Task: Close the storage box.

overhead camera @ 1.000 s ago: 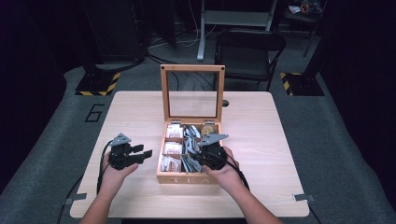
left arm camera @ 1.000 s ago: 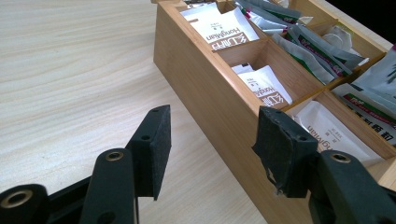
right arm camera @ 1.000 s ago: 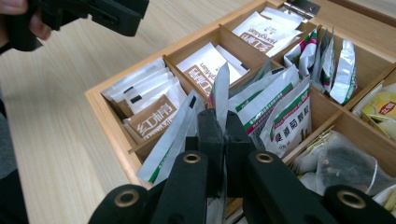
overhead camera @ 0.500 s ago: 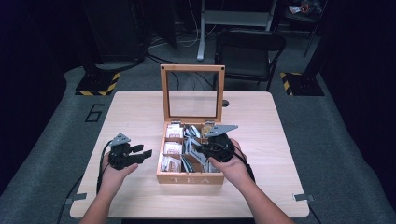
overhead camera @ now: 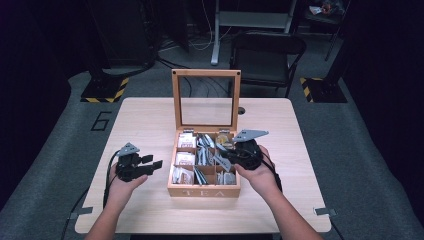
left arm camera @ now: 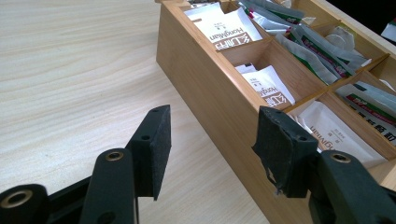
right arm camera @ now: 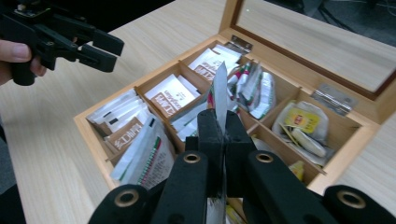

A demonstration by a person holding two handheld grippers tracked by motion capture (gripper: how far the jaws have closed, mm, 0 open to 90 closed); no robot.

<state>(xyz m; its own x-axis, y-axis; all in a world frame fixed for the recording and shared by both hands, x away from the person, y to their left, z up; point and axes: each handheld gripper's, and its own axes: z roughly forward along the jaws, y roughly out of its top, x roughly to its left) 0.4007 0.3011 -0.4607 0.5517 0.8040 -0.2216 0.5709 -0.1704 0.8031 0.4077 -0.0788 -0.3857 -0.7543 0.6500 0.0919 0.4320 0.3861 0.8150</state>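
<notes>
Two grippers in play. In the right gripper view we see the right gripper with its pads pressed flat together on a thin silvery tea sachet, which stands edge-on and upright out of the pads at the centre of the frame. In the high view this gripper sits right of centre, over the right-hand half of the wooden tea box, with the person's right hand behind it.

Below the sachet the box lies open — nine compartments. White and brown packets fill those at the left of the right gripper view, silver-and-green sachets the middle ones, and yellow-labelled bags the upper right one. The glass-paned lid stands upright at the far edge of the box, hinged there.

The left gripper is left of centre in the high view, just beside the box's left wall, held in the left hand. In the left gripper view its jaws stand about half apart with nothing between them — bare table under the left pad, the box wall running up past the right pad.
</notes>
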